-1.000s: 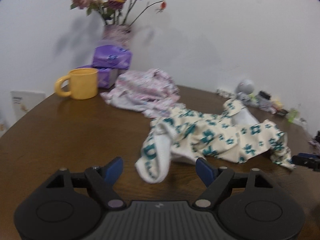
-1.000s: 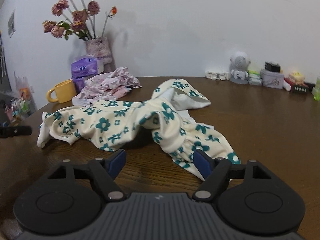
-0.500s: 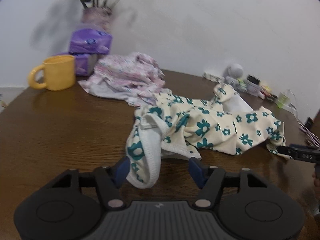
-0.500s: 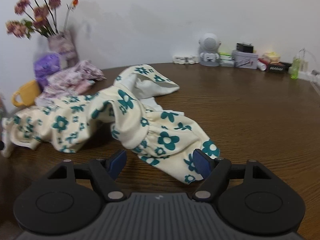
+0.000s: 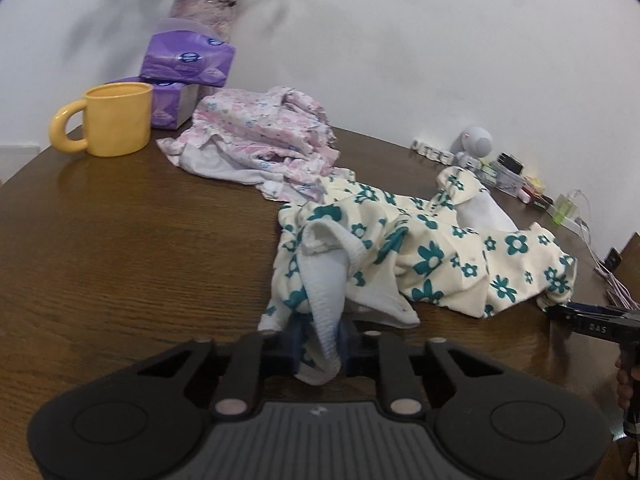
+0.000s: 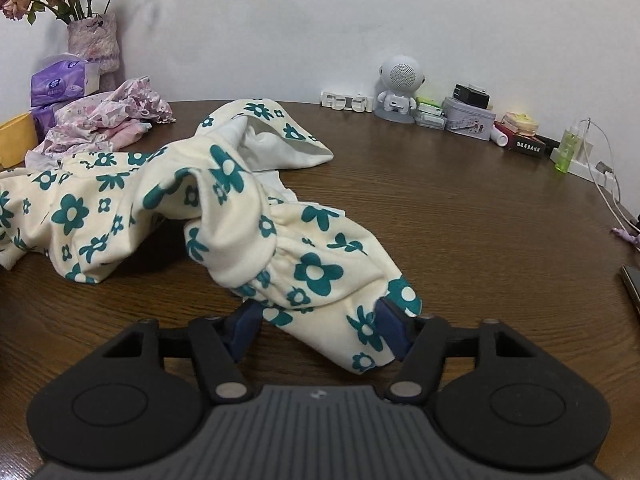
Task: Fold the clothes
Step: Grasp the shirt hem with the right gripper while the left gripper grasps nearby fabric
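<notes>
A cream garment with teal flowers (image 5: 432, 252) lies crumpled across the brown wooden table (image 5: 120, 240). My left gripper (image 5: 322, 334) is at its near end, and its jaws are closing with a white ribbed cuff pinched between the blue pads. In the right wrist view the other end of the same garment (image 6: 224, 200) lies between the fingers of my right gripper (image 6: 320, 328). Those jaws are closing too, but still stand apart around the cloth. The right gripper's tip (image 5: 588, 320) also shows at the right edge of the left wrist view.
A crumpled pink floral garment (image 5: 260, 132) lies behind the cream one. Beyond it stand a yellow mug (image 5: 116, 120), purple tissue packs (image 5: 188, 58) and a flower vase (image 6: 94, 40). A white robot-shaped speaker (image 6: 400, 84), small boxes (image 6: 468, 118) and a cable (image 6: 608, 184) line the wall.
Both grippers came forward and down onto the garment's ends. The left jaws went from wide open to pinching the cuff. The right jaws narrowed around the other end.
</notes>
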